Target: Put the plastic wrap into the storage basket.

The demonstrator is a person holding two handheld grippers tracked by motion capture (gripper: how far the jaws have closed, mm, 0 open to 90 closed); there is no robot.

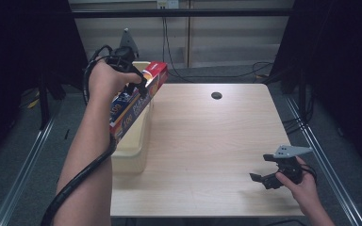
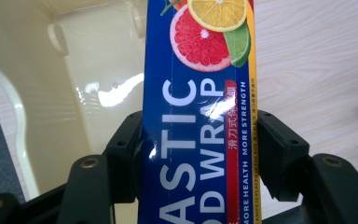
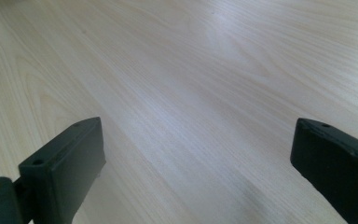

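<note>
A long blue box of plastic food wrap (image 1: 134, 102), printed with citrus slices and capped in red, hangs tilted over a cream plastic bin (image 1: 133, 150) at the table's left edge. My left gripper (image 1: 139, 84) is shut on this box; in the left gripper view both black jaws press its sides (image 2: 196, 140), with the bin's inner wall (image 2: 93, 70) behind. Down at the table's near right corner my right gripper (image 1: 264, 170) is open just above the wood. The right gripper view has its jaws wide apart (image 3: 198, 158) with bare tabletop between them.
The light wooden table (image 1: 207, 141) has a dark cable hole (image 1: 216, 95) near its far edge. Black cables trail on the floor behind the table and at its right. Metal rails run along both sides.
</note>
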